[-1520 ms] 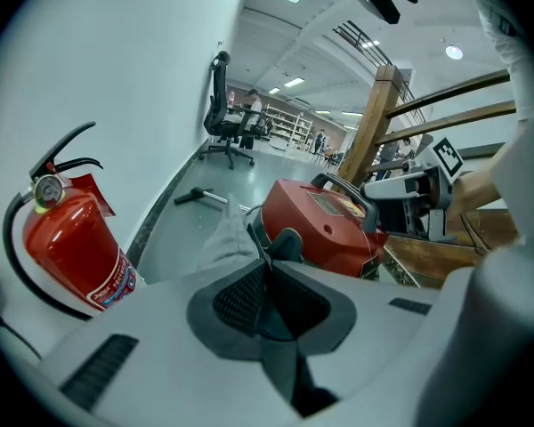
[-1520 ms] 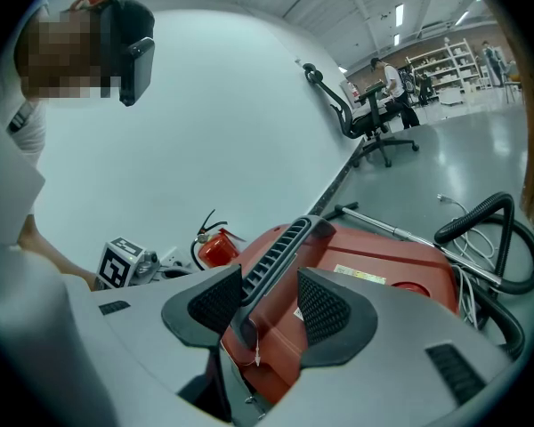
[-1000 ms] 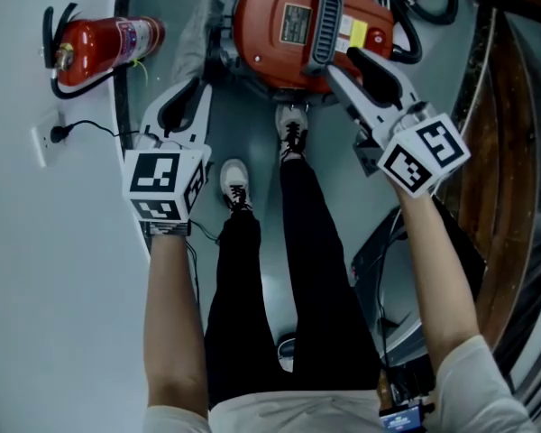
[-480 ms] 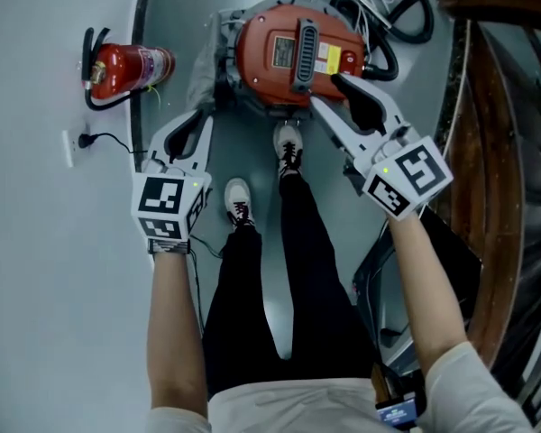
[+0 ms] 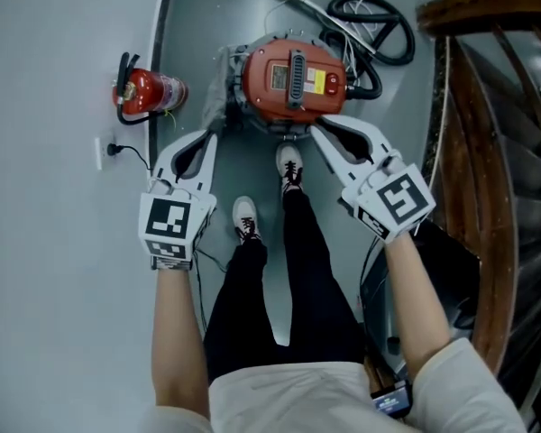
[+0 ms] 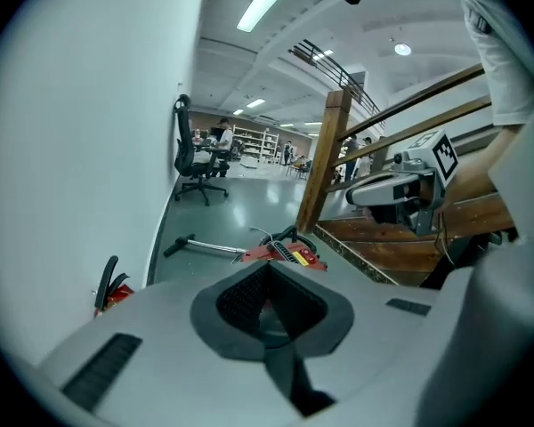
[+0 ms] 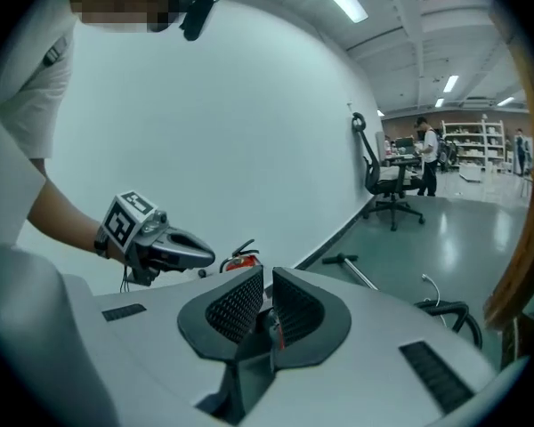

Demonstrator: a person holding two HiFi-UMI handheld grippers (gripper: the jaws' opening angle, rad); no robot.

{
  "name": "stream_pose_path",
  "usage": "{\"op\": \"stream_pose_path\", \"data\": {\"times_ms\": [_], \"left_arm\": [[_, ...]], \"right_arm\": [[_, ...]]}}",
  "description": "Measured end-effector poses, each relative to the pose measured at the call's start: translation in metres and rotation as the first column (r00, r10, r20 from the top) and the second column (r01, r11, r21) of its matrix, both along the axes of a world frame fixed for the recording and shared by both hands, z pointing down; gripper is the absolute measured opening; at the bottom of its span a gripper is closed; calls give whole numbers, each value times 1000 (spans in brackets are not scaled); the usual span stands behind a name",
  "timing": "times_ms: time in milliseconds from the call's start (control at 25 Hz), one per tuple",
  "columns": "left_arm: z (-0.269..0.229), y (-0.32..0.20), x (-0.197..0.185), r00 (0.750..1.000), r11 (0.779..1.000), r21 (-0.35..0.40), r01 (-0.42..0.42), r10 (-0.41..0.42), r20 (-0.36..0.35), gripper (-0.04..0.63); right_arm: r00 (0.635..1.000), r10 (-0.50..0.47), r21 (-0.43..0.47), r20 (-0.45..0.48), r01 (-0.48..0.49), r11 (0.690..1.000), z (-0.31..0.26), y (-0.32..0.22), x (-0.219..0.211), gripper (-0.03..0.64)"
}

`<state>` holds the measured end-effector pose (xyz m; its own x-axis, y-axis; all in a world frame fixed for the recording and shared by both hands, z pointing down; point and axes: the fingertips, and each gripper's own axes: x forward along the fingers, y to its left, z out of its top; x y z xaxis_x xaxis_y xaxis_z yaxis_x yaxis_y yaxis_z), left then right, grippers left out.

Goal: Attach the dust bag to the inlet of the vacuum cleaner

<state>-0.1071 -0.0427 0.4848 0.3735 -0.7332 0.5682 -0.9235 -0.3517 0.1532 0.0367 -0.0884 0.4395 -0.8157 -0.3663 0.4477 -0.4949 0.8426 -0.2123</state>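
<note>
The red vacuum cleaner (image 5: 293, 81) stands on the grey floor ahead of the person's shoes, its black handle on top. A pale grey bag (image 5: 218, 93) lies against its left side. My left gripper (image 5: 211, 137) hovers near the vacuum's left front, jaws shut and empty; its own view shows the pads meeting at the tip (image 6: 267, 270). My right gripper (image 5: 318, 133) hovers at the vacuum's right front. Its jaws have just been closing, and only a thin slit remains between the pads (image 7: 265, 281), with nothing in it.
A red fire extinguisher (image 5: 150, 92) lies by the white wall at the left, near a wall socket (image 5: 101, 151). A black hose (image 5: 370, 18) coils behind the vacuum. A wooden stair rail (image 5: 487, 152) runs along the right. The person's legs stand between both grippers.
Both grippers have lifted up and away from the vacuum, which now looks smaller and farther. The right gripper's jaws went from wide apart to nearly closed.
</note>
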Motion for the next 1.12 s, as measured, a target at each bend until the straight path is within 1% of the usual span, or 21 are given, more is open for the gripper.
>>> {"op": "stream_pose_path", "data": {"times_ms": [120,240,400,520,640,760,880,1000,1120], "left_arm": [[-28,19,7,993,995,-6,-101,101,66,2],[-64,37,4,981,988,-8,-157,157,113,2],[-121,48,-1,977,986,30,-162,156,147,2],[-155,54,-1,965,981,55,-187,173,198,2],[-183,58,-3,954,975,74,-211,189,233,2],[-213,58,0,950,972,78,-220,195,246,2],[-248,60,7,947,971,103,-217,184,263,2],[-276,64,13,937,962,138,-235,186,297,2],[-300,67,19,924,953,165,-256,190,332,2]], "right_arm": [[997,-72,57,-40,74,996,-30,18,-4,48],[995,-80,92,-54,85,992,-71,31,-2,46],[995,-85,148,-59,93,985,-127,45,6,44],[993,-103,165,-57,111,980,-161,58,6,41],[990,-127,188,-54,135,973,-189,70,-1,38],[988,-138,230,-73,152,961,-214,76,-4,38],[988,-145,257,-53,154,954,-242,80,-4,38],[988,-153,287,-27,154,946,-269,86,-7,37],[988,-150,321,-43,156,934,-293,87,-5,34]]}}
